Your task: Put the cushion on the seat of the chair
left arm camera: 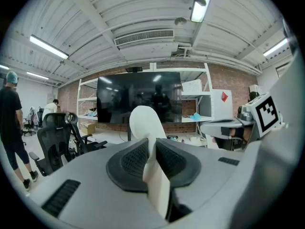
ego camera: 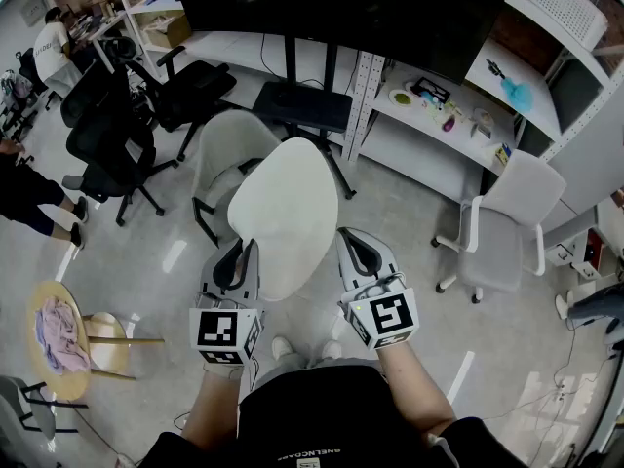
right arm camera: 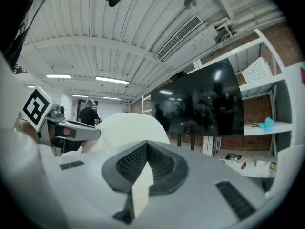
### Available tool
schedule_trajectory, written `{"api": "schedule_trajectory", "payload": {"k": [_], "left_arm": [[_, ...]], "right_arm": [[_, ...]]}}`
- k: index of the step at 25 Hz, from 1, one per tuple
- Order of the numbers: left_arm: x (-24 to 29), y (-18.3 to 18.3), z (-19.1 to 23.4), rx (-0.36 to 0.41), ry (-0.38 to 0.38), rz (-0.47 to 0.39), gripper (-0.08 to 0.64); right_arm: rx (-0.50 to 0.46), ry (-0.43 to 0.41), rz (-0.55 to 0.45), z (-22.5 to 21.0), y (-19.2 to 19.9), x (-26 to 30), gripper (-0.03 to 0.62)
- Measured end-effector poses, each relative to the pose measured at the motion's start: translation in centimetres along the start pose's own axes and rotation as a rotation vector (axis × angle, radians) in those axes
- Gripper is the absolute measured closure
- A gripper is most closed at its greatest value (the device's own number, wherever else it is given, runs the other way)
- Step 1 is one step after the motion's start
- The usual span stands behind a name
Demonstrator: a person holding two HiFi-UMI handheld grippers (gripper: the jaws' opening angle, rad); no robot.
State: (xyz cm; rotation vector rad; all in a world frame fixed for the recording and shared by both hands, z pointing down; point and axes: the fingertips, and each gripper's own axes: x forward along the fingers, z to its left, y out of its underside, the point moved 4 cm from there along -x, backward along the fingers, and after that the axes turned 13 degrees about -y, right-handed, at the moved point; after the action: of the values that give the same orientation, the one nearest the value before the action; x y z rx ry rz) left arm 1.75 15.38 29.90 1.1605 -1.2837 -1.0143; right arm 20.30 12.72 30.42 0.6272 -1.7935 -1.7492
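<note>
The cushion [ego camera: 283, 213], a white oval pad, is held off the floor between both grippers, directly ahead of the person. The left gripper [ego camera: 239, 259] clamps the cushion's rim at 7 o'clock. In the left gripper view the two dark ribbed pads [left arm camera: 136, 161] are pressed onto the thin white edge, and the rest of the cushion [left arm camera: 144, 123] rises beyond them. The right gripper [ego camera: 359, 253] clamps the rim at 4 o'clock. In the right gripper view its jaws are likewise closed on a fold of the white material at the gripper [right arm camera: 144, 168], with the cushion [right arm camera: 128, 128] spreading out to 11 o'clock. The light grey chair [ego camera: 219, 144] stands at 11 o'clock from the cushion. The cushion covers part of its seat in the head view, and contact between the two cannot be determined. Black office chairs [ego camera: 112, 135] are grouped at 10 o'clock. A large black screen [ego camera: 341, 8] on a stand with a black base [ego camera: 302, 105] occupies 12 o'clock. A white shelf unit [ego camera: 439, 105] carrying small items stands at 1 o'clock. A second grey chair with armrests [ego camera: 502, 227] stands at 3 o'clock. A round wooden stool [ego camera: 44, 364] bearing a pink cloth [ego camera: 58, 334] stands at 8 o'clock.
</note>
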Motion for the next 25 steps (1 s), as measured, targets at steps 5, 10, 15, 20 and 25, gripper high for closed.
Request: {"api": "schedule_trajectory", "payload": {"k": [5,10,15,20,25], "left_arm": [[-0.5,0.1,1.5,0.010,-0.002,-0.007,0.504],[-0.5,0.4,3.2,-0.019,0.013,-0.020,0.504],[-0.1,0.6,4.8,-0.040,0.022,-0.025,0.505],[1.2,0.6,6.3,-0.052,0.053,-0.014,0.504],[2.2,0.7,8.5,-0.049,0.085,-0.014,0.504]], "right_arm": [[-0.009,0.012,-0.004,0.9,-0.5,0.8,0.586],[-0.025,0.021,0.001,1.6,-0.8,1.4,0.586],[-0.010,0.032,0.001,1.9,-0.9,2.2,0.586],[-0.004,0.073,-0.003,2.3,-1.3,3.6,0.586],[0.008,0.117,-0.005,3.4,-1.1,5.3,0.586]]}}
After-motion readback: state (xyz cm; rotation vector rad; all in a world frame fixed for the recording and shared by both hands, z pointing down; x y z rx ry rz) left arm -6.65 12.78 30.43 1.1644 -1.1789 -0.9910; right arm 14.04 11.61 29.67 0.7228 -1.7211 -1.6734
